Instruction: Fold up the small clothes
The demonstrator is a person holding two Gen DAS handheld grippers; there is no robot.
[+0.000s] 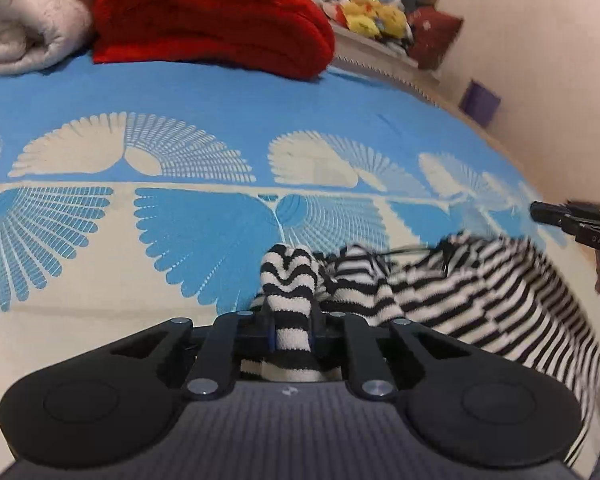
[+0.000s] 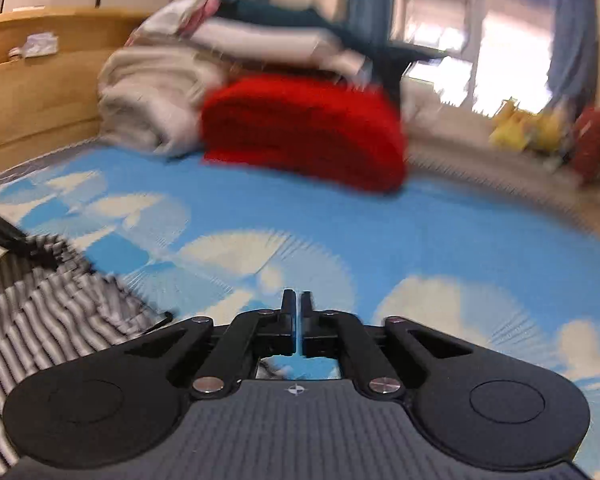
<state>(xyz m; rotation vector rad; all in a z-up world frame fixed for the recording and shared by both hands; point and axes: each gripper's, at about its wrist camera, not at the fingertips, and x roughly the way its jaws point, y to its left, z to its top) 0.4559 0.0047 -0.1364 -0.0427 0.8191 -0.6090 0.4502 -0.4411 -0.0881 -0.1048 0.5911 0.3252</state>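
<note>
Two handheld grippers work over a bed covered by a blue and cream patterned sheet point(image 1: 220, 92). At left, the left gripper point(image 1: 294, 320) is clamped on a bunched fold of a black-and-white striped garment point(image 1: 480, 292), which lies rumpled on the sheet and spreads away toward the right. It looks like soft, light knit: limp, likely to sag and stretch, so hems or corners seem the best places to pinch. At right, the right gripper point(image 2: 296, 304) hovers over bare sheet, its fingers nearly together with a thin gap and nothing between them. The garment lies to its left.
</note>
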